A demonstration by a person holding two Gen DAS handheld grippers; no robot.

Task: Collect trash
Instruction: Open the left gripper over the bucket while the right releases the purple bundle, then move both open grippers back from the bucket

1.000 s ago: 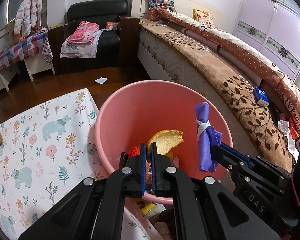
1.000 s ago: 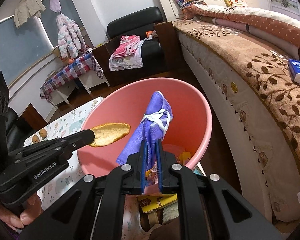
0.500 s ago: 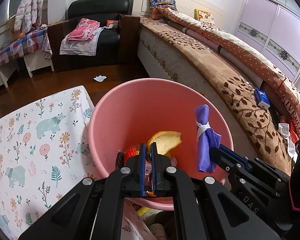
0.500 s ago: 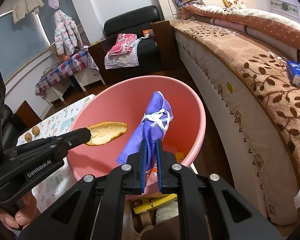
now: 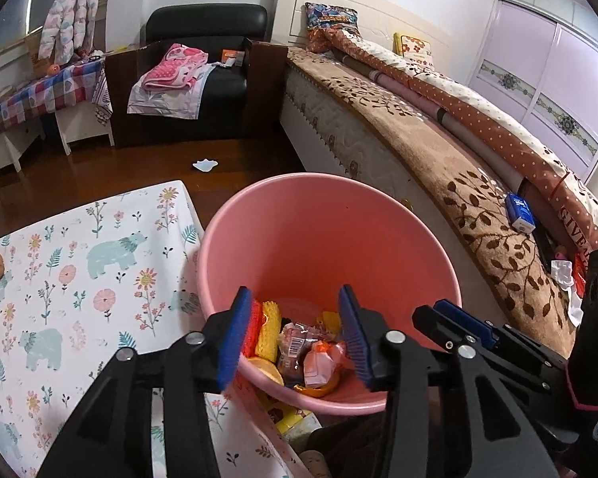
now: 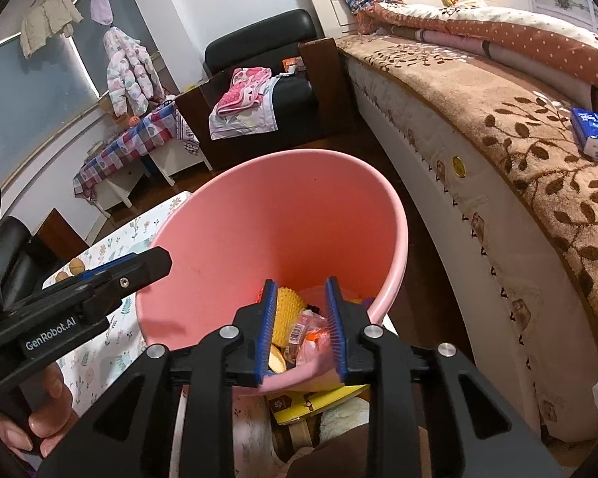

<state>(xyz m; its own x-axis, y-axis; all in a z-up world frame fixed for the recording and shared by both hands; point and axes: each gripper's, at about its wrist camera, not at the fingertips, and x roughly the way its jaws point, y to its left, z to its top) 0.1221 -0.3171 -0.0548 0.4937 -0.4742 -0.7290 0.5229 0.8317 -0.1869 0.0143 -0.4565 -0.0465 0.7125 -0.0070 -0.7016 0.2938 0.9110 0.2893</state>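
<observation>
Both grippers are showing black, angular plastic frames with triangular cut-outs, silver screw heads shining at the joints. The left gripper (image 5: 295, 330) is wearing ribbed blue pads on its fingers (image 5: 231, 342); so is the right gripper (image 6: 301, 328). White lettering, "GenRobot.AI", is running along the left gripper's side at nine o'clock.

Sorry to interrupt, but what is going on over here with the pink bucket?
A person is collecting trash with two handheld grippers. Both the left gripper and the right gripper hang over the round pink plastic bucket; their jaws have just been opening and nothing is between them. Wrappers and yellow scraps lie at the bucket's bottom.
</observation>
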